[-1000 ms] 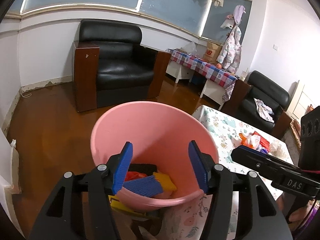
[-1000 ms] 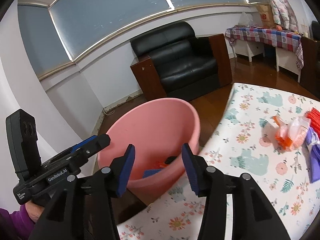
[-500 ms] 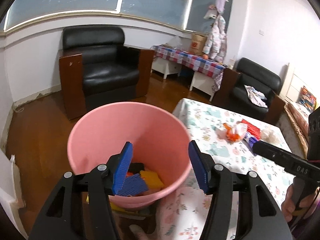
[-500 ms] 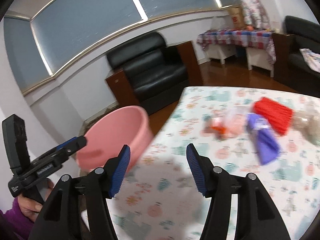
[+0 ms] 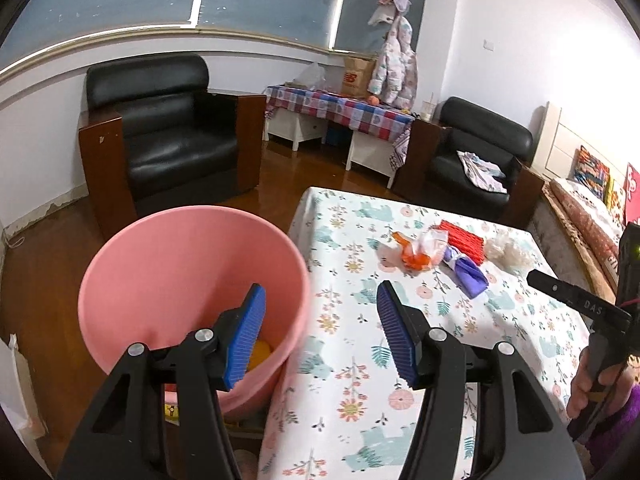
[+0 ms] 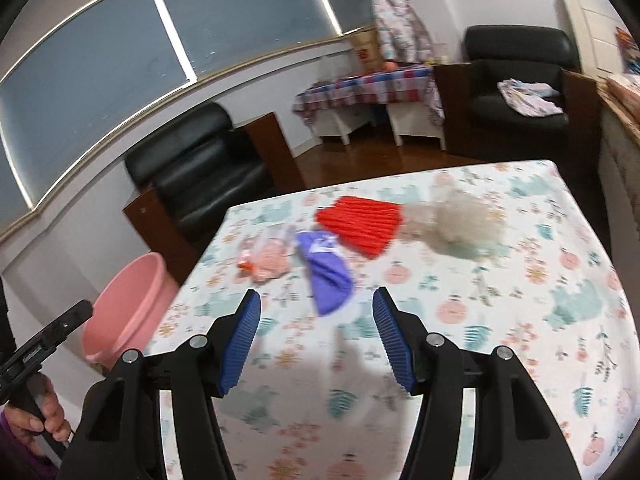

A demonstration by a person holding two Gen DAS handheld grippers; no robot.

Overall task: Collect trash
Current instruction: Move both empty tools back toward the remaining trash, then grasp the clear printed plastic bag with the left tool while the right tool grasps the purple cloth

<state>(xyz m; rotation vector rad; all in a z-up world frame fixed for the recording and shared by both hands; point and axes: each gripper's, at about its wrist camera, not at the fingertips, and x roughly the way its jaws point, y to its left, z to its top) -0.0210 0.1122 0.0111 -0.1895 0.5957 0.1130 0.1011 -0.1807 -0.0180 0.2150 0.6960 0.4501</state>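
Note:
Beside the floral-cloth table stands a pink bucket holding yellow and other scraps. My left gripper hovers open over the bucket's right rim and the table edge, nothing between its fingers. Trash lies at the table's far end: an orange-and-clear wrapper, a purple packet, a red ribbed packet and a pale fluffy wad. Over the table my right gripper is open and empty, the purple packet just ahead of its fingertips. The bucket appears at the left of the right wrist view.
A black armchair stands behind the bucket on the wood floor. A second armchair with cloth on it and a checked-cloth side table lie beyond the table. A hand holds the right gripper at the table's right edge.
Both views swung right, from the bucket toward the table. The right gripper left the bucket, now sits over the table before the purple packet, and its jaws widened slightly.

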